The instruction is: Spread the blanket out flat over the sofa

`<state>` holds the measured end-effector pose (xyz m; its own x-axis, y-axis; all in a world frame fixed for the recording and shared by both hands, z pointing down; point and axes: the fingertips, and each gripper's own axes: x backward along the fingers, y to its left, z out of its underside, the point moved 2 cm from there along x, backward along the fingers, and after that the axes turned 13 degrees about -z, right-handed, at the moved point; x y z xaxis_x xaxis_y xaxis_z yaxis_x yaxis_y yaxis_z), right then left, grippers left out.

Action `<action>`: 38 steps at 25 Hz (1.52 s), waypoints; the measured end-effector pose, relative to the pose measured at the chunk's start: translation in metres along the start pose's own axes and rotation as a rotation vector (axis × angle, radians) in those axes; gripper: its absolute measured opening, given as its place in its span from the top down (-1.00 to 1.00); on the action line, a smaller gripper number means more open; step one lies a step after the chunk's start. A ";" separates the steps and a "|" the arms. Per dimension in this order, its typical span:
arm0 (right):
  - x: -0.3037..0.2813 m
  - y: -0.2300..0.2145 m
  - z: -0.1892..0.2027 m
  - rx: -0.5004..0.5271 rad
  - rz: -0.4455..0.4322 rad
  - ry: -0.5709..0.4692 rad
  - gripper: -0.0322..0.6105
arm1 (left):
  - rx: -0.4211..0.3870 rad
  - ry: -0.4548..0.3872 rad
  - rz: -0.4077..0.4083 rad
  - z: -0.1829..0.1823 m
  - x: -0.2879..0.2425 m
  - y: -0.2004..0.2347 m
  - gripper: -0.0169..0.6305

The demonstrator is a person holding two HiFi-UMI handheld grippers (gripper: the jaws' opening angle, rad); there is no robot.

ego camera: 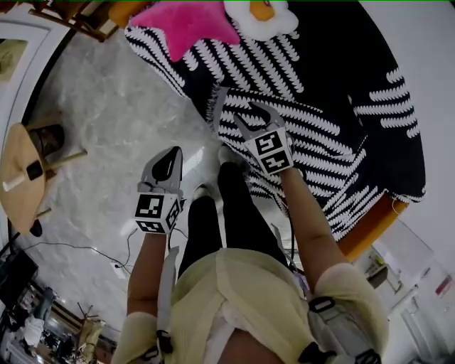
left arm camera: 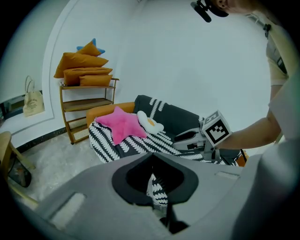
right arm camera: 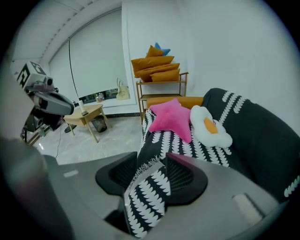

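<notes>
Blanket point(ego camera: 306, 106) already drapes most of sofa point(ego camera: 371, 229), beyond both sets of fingers. Pink star cushion point(ego camera: 186, 25) and egg cushion point(ego camera: 264, 15) sit on it, farther off. Near edge not yet laid. Likely left: pull taut, lower, let go.

Right gripper point(right arm camera: 150, 171): fingers partly apart, clamped on fringed blanket edge.

Left gripper point(left arm camera: 155, 183): fingers nearly together, seemingly pinching narrow blanket fold, over floor point(ego camera: 106, 128).

No text is showing legibly; the tote bag point(left arm camera: 33, 104) is bearing faint print too small to read.
</notes>
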<state>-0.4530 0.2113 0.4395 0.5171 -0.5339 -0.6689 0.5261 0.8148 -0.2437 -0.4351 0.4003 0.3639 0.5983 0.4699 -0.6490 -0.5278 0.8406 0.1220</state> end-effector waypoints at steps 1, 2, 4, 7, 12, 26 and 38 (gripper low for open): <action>-0.006 -0.007 0.002 0.005 -0.005 0.006 0.31 | 0.002 0.002 -0.006 0.001 -0.007 0.000 0.93; -0.013 -0.013 0.004 0.009 -0.010 0.012 0.31 | 0.004 0.003 -0.012 0.002 -0.015 0.000 0.93; -0.025 -0.022 0.011 0.012 -0.022 0.031 0.31 | 0.012 0.010 -0.025 0.007 -0.027 0.001 0.93; -0.045 -0.030 0.026 0.012 -0.041 0.078 0.31 | 0.031 0.029 -0.040 0.016 -0.041 0.007 0.93; -0.073 -0.040 0.043 0.021 -0.084 0.107 0.31 | 0.039 0.054 -0.073 0.027 -0.048 0.009 0.93; -0.155 -0.060 0.070 0.145 -0.154 0.257 0.30 | 0.131 0.118 -0.133 0.062 -0.065 0.032 0.93; -0.184 -0.066 0.097 0.198 -0.187 0.346 0.15 | 0.162 0.162 -0.154 0.092 -0.054 0.035 0.93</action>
<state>-0.5178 0.2338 0.6471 0.1619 -0.5336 -0.8301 0.7257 0.6344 -0.2663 -0.4302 0.4289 0.4725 0.5530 0.2949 -0.7792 -0.3272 0.9370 0.1223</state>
